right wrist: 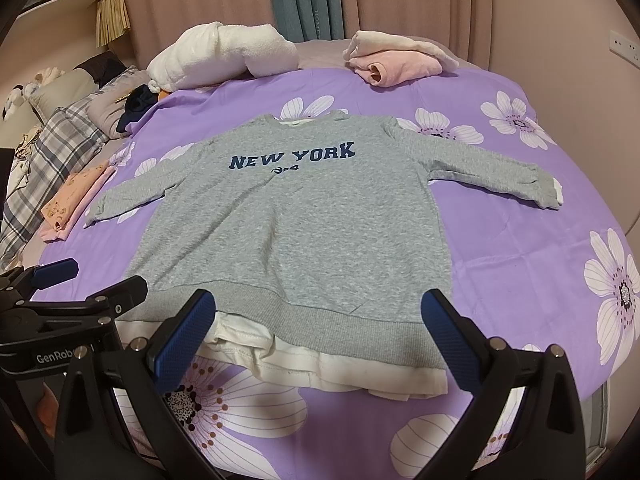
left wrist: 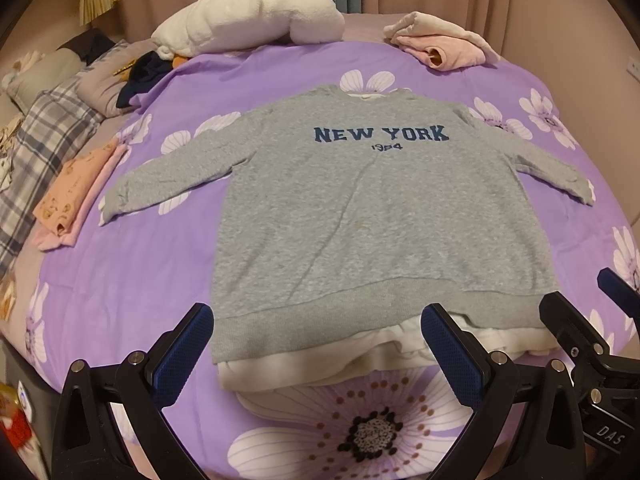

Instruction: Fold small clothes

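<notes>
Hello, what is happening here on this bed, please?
A person holds two black grippers with blue pads over a purple flowered bedcover. A grey "NEW YORK" sweatshirt with a white hem lies flat, front up, sleeves spread, not yet folded. The left gripper and right gripper are both open near its hem, holding nothing. Folded pink clothes lie beside it.

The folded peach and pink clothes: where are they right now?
In both views the folded peach and pink clothes lie at the left edge of the purple bedspread, beside the plaid blanket, just beyond the grey sweatshirt's left sleeve.
</notes>
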`<state>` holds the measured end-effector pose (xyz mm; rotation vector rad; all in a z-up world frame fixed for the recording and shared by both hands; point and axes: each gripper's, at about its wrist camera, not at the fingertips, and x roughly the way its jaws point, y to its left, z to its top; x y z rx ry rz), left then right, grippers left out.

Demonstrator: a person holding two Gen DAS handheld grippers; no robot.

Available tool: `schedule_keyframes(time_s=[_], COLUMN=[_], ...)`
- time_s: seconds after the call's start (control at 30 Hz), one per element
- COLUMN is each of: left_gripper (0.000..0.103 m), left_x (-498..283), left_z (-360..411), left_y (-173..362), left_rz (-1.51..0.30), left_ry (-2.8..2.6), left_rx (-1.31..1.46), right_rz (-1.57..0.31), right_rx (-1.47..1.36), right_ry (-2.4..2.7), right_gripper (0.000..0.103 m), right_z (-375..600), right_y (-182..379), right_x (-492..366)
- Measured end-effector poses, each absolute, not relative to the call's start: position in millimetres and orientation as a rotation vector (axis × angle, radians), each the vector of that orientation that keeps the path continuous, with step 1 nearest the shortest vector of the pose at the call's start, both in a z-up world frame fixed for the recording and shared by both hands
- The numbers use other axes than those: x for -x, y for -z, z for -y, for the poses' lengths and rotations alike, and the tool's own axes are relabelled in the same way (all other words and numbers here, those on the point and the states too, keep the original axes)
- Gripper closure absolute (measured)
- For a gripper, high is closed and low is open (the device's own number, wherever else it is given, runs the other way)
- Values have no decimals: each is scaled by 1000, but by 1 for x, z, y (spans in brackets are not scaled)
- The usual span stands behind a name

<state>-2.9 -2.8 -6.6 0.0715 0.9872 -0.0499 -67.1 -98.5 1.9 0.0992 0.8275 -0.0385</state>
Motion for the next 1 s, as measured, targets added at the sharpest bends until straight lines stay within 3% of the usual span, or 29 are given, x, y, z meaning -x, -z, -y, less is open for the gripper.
schedule_keyframes(time_s=[1.0], left_gripper=[1], left_x=[5], left_z=[3], left_y=[7], left_rz=[-991], left_ry=[50], left_rx=[-76], right_rz=[-830], right_rx=[-99], right_ry=[39], right_gripper=[0], right_z=[97], right_y=[-2], right_x=[67])
